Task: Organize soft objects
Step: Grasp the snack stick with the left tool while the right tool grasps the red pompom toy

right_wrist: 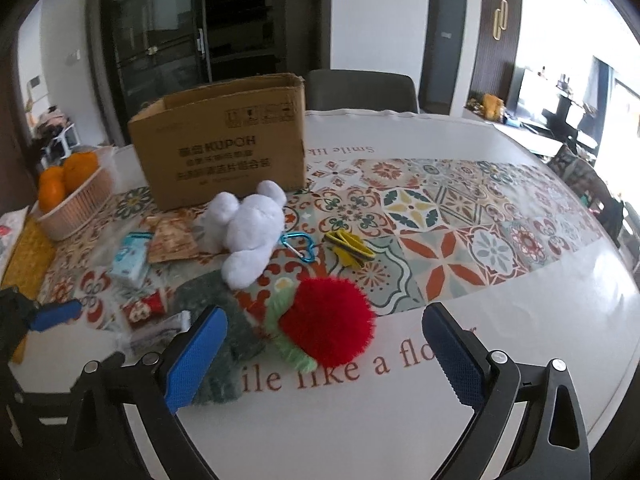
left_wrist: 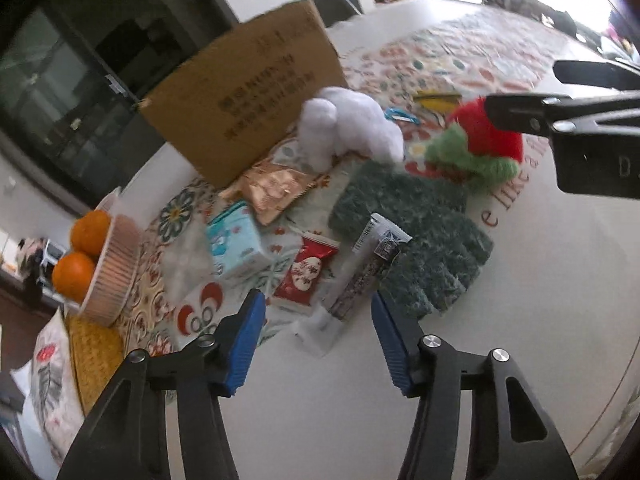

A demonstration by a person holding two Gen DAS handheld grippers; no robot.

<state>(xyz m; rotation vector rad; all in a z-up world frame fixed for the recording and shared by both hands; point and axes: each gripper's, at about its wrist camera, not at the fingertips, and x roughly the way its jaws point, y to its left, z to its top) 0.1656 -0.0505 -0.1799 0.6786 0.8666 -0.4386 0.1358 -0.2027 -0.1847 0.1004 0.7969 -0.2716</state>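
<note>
A fuzzy red and green strawberry toy (right_wrist: pixel 326 330) lies on the table just ahead of my open right gripper (right_wrist: pixel 326 360), between its blue fingers. A white plush animal (right_wrist: pixel 250 232) lies in front of an open cardboard box (right_wrist: pixel 224 144). A dark green fuzzy cloth (right_wrist: pixel 224 344) lies left of the strawberry. My left gripper (left_wrist: pixel 318 344) is open and empty, above a tube (left_wrist: pixel 366 266) and red packet (left_wrist: pixel 306 272). In the left wrist view the white plush (left_wrist: pixel 352 124), strawberry (left_wrist: pixel 476 148), green cloth (left_wrist: pixel 416 240) and box (left_wrist: pixel 244 92) show, with my right gripper (left_wrist: pixel 520 96) over the strawberry.
A basket (right_wrist: pixel 76 208) of oranges (right_wrist: pixel 66 178) stands at the left. A blue tissue pack (right_wrist: pixel 130 260), gold packet (right_wrist: pixel 172 240), blue carabiner (right_wrist: pixel 298 246) and yellow clip (right_wrist: pixel 348 248) lie on the patterned tablecloth (right_wrist: pixel 460 216). A chair (right_wrist: pixel 360 90) stands behind the table.
</note>
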